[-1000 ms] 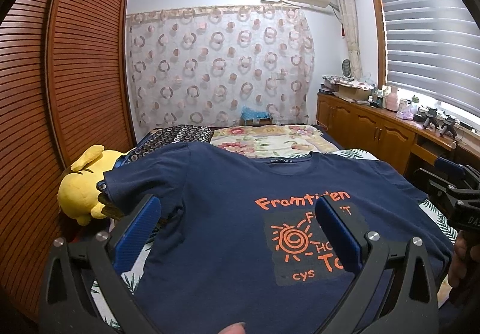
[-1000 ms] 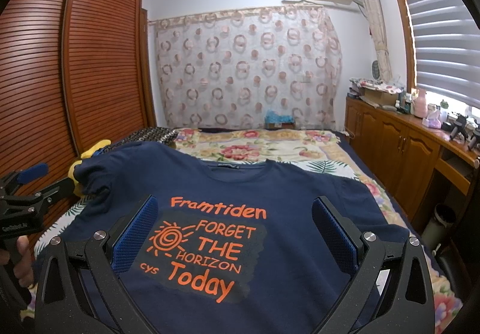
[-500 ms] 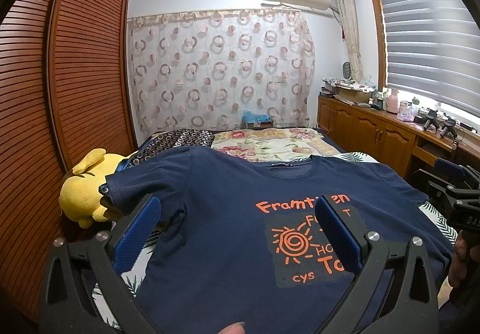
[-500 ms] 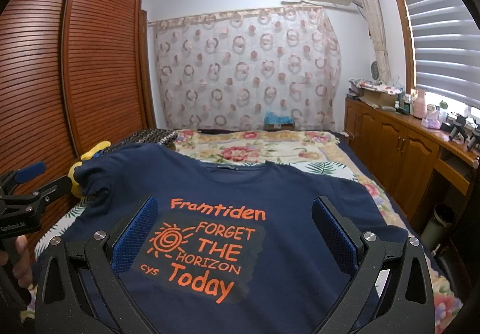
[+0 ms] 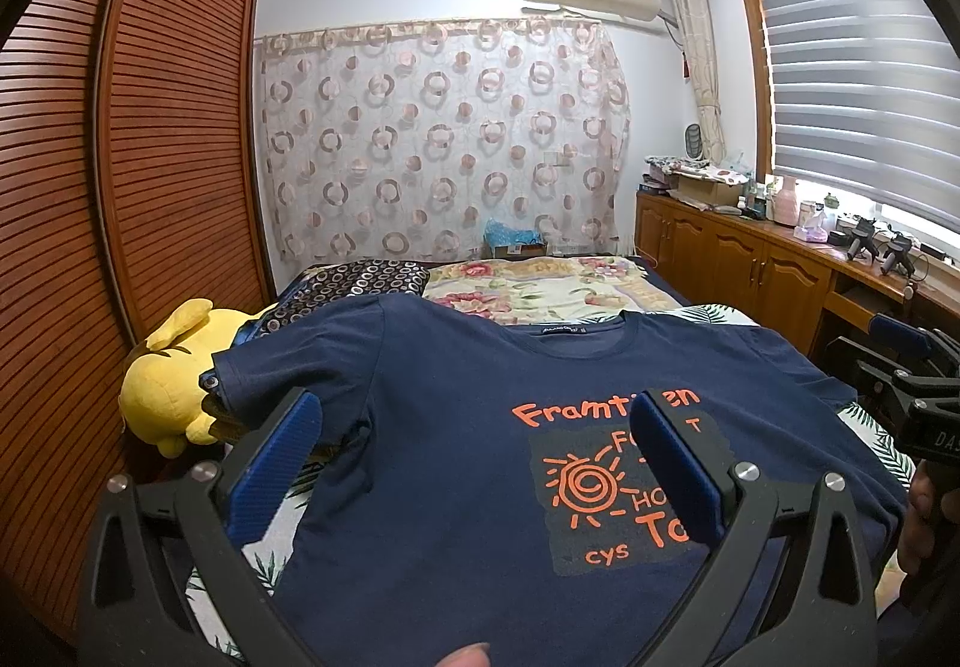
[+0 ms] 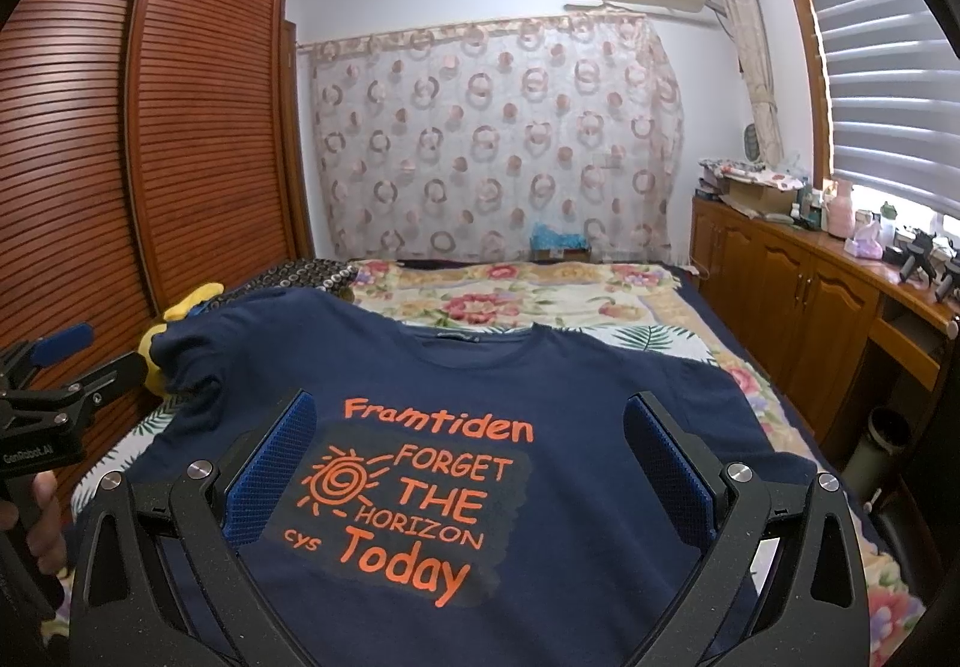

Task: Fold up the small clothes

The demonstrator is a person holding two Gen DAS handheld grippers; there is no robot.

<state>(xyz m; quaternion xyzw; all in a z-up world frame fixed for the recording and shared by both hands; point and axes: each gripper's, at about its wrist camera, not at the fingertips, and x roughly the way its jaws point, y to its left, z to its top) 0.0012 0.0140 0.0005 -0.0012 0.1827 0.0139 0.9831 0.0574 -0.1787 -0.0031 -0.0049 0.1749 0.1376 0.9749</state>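
Navy T-shirt (image 5: 456, 427) flat on bed (image 6: 540, 301), print side up, filling lower centre of both views. Left tool (image 5: 474, 427) above shirt, fingers wide apart, gripping nothing. Right tool (image 6: 468, 427) likewise spread, nothing held. Left sleeve edge touching yellow plush (image 5: 162, 391) at left of frame. Wardrobe (image 5: 120, 187) close along left bed edge; cabinets (image 6: 810, 295) at right. Shirt hem cut off at bottom of frame.

Black gripper (image 5: 474, 445), blue ribbed pads (image 5: 273, 466), silver screws
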